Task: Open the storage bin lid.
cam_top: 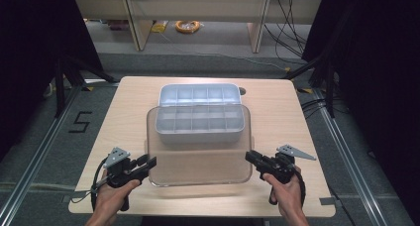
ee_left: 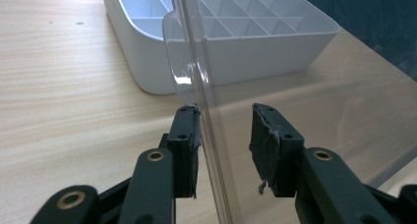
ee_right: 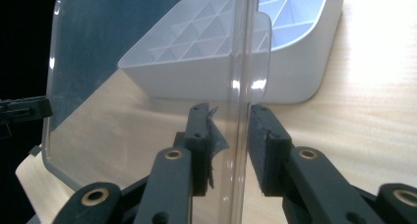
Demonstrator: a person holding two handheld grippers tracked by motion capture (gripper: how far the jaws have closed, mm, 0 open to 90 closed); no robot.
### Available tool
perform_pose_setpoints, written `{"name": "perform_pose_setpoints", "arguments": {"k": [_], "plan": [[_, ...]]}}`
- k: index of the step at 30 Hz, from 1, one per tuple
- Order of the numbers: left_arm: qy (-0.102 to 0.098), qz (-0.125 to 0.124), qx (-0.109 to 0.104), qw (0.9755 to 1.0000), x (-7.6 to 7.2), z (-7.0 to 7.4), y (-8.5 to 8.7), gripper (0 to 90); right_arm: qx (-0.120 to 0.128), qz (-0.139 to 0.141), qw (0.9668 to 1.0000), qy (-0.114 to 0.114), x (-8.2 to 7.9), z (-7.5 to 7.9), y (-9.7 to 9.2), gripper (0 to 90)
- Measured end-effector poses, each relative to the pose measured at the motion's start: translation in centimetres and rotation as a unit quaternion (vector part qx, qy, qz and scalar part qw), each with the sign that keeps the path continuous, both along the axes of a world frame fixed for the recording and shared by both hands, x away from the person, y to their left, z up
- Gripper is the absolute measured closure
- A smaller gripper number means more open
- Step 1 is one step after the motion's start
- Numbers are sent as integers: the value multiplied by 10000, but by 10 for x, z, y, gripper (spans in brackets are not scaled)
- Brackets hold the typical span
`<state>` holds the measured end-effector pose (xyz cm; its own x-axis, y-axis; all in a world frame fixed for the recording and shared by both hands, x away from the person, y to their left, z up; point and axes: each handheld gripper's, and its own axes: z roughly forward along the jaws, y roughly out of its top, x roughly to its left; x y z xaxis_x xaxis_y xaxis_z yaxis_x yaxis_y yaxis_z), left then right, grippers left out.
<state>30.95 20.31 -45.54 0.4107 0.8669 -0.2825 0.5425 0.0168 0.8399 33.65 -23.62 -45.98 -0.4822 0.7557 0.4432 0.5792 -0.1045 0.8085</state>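
Pale wood makes up the surface [cam_top: 124,137], set on a grey floor with dark curtains at either side and cables trailing behind. On it stands a white divided tray [cam_top: 199,122], with a second tray [cam_top: 200,93] of the same kind just beyond it.

Between the two claws hangs a clear lid [cam_top: 198,161], held by its short ends, its far part over the nearer tray and its near part ahead of the person's hands. The left claw [cam_top: 150,162] grips the lid's left edge: in the left gripper view the clear rim [ee_left: 209,135] runs up between the pads, the left pad against it, with the tray's corner straight ahead of the jaws. The right claw [cam_top: 251,156] grips the opposite edge; in the right gripper view the rim [ee_right: 238,135] passes between its pads, with the tray just beyond the tips. Both claws are drawn in narrow, clamped on the lid.

The step in hand looks like bringing the lid to the nearer tray to cover it. The next move probably calls for carrying the lid forward with both hands in step, keeping it level, squaring its corners with the tray's rim, then lowering it evenly before either claw lets go.
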Motion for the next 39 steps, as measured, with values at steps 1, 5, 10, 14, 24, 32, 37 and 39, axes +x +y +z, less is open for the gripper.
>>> {"name": "perform_pose_setpoints", "arguments": {"k": [1,5,10,14,24,32,37,39], "plan": [[33,-6,3,10000,-1,-1,0,625,-6,44,10000,-16,-1,-1,-1,724],[78,-85,-19,9999,-5,-6,1,624,-56,49,10000,-4,-7,-8,-1,722],[155,-104,36,9998,-10,-10,1,623,14,97,9999,136,-16,-11,-1,722],[244,-127,38,9996,-14,-15,1,624,-187,100,9997,94,-20,-18,-3,720],[407,-249,175,9987,-23,-31,0,620,-179,132,9986,476,-33,-26,0,720],[568,-378,246,9974,-24,-40,-1,619,-316,194,9971,661,-37,-37,-2,717],[600,-388,293,9970,-26,-42,0,603,-422,238,9957,787,-39,-39,-1,707],[624,-432,314,9966,-25,-42,0,600,-351,232,9961,781,-39,-40,-1,705]]}}
